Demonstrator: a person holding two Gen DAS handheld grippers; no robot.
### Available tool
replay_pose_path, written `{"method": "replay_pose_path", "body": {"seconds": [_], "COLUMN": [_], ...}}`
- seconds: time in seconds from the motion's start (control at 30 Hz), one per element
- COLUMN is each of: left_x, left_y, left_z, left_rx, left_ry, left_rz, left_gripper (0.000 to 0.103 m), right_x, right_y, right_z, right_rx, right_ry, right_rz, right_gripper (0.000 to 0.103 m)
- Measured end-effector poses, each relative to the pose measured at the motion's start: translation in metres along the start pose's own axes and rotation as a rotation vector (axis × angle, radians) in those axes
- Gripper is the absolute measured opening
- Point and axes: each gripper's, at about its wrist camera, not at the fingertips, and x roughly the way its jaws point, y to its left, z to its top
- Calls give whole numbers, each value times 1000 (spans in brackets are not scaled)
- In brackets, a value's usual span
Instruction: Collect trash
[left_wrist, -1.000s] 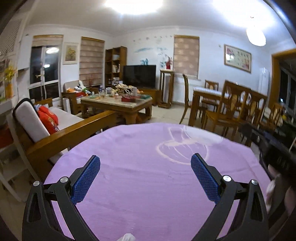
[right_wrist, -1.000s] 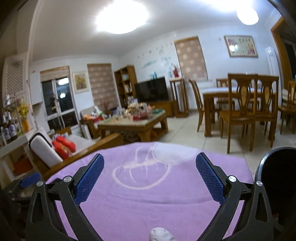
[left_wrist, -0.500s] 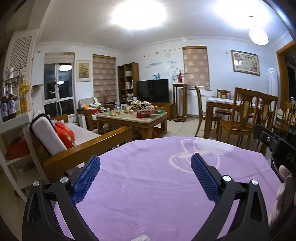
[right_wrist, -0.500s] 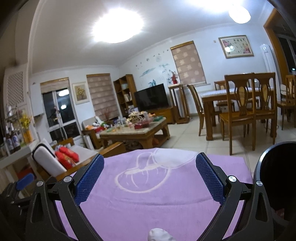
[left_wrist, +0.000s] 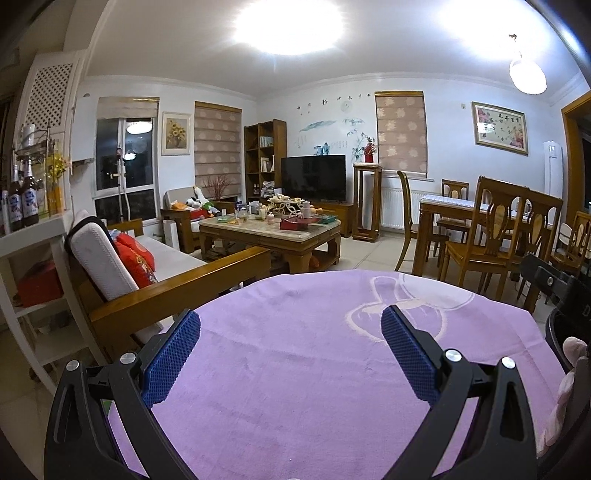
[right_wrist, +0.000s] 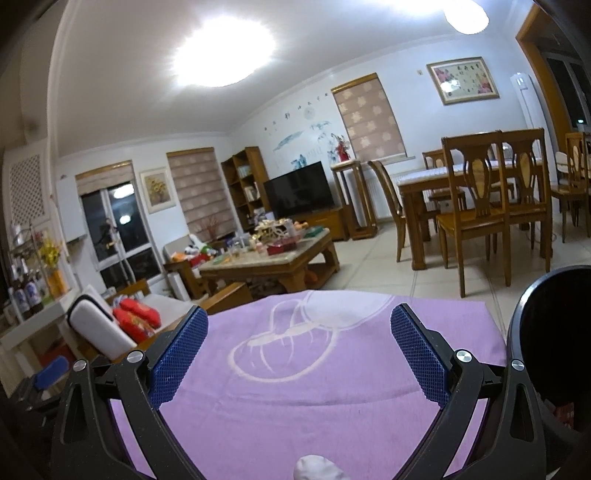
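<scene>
Crumpled white trash (right_wrist: 319, 468) shows only in the right view, beside a black round bin (right_wrist: 554, 332); both hand-held grippers (left_wrist: 290, 354) (right_wrist: 299, 354) gape empty over the purple-clothed tabletop (left_wrist: 295, 369).

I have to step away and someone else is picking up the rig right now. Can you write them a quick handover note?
Left tongs: open, empty, above the purple cloth.
Right tongs: open, empty, above the same cloth.
Trash: a white crumpled piece lies on the cloth at the near edge of the right wrist view, just below the right tongs.
Bin: the black bin stands at the cloth's right edge; something reddish shows inside, too dark to identify.
Done: cannot tell how much has been binned.
Left: grasp the white piece and drop it in the bin.
</scene>
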Motion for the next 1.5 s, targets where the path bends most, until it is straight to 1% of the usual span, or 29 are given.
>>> {"method": "replay_pose_path", "body": {"seconds": [0.83, 1.5], "left_x": [-5, -4], "left_y": [-2, -2], "left_z": [7, 5], "left_rx": [1, 2], "left_ry": [-3, -3], "left_rz": [-3, -2], "left_gripper": [98, 98], "right_x": [1, 0], "right_y": [1, 2], "right_z": [-1, 0], "right_rx": [24, 28], "right_ry": [7, 9], "right_rz": [-7, -9], "right_gripper": [98, 98]}}
